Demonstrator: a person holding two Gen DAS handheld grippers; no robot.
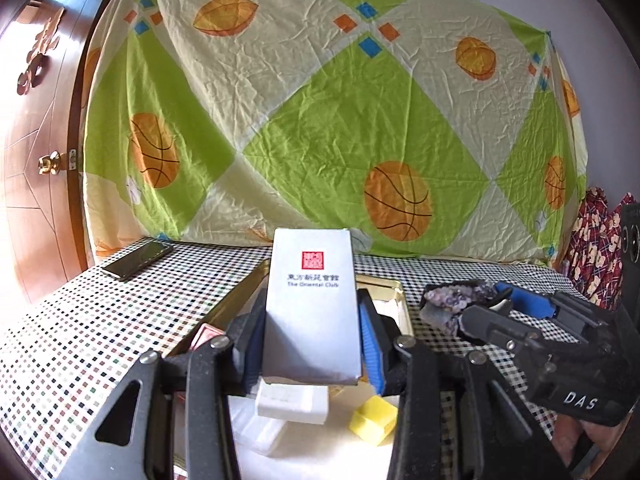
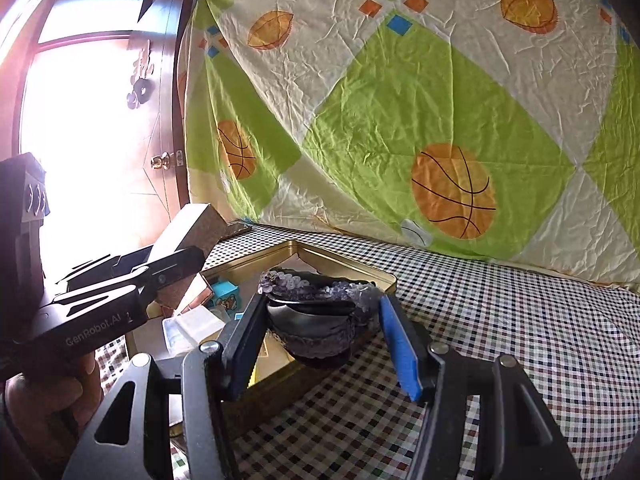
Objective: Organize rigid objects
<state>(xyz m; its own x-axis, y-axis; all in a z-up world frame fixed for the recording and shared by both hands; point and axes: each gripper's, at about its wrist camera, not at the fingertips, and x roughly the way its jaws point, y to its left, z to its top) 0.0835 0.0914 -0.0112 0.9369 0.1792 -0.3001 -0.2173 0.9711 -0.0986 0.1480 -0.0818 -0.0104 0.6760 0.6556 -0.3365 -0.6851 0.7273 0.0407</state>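
Observation:
My left gripper (image 1: 312,344) is shut on an upright grey box (image 1: 312,304) with a red seal, its pads pressing both long sides. It hangs above an open gold tin (image 1: 384,284). My right gripper (image 2: 320,344) is shut on a purple amethyst cluster in a black base (image 2: 316,320), held over the gold tin's (image 2: 348,268) near right corner. From the left wrist view the amethyst cluster (image 1: 456,298) and the right gripper (image 1: 496,304) show at right. From the right wrist view the left gripper (image 2: 176,254) and the grey box (image 2: 192,228) show at left.
Inside the tin lie a white plastic box (image 1: 292,400), a yellow block (image 1: 374,420), a teal box (image 2: 224,294) and a pinkish box (image 1: 204,336). A phone (image 1: 136,260) rests at the checked table's far left. A basketball-print sheet hangs behind; a wooden door stands left.

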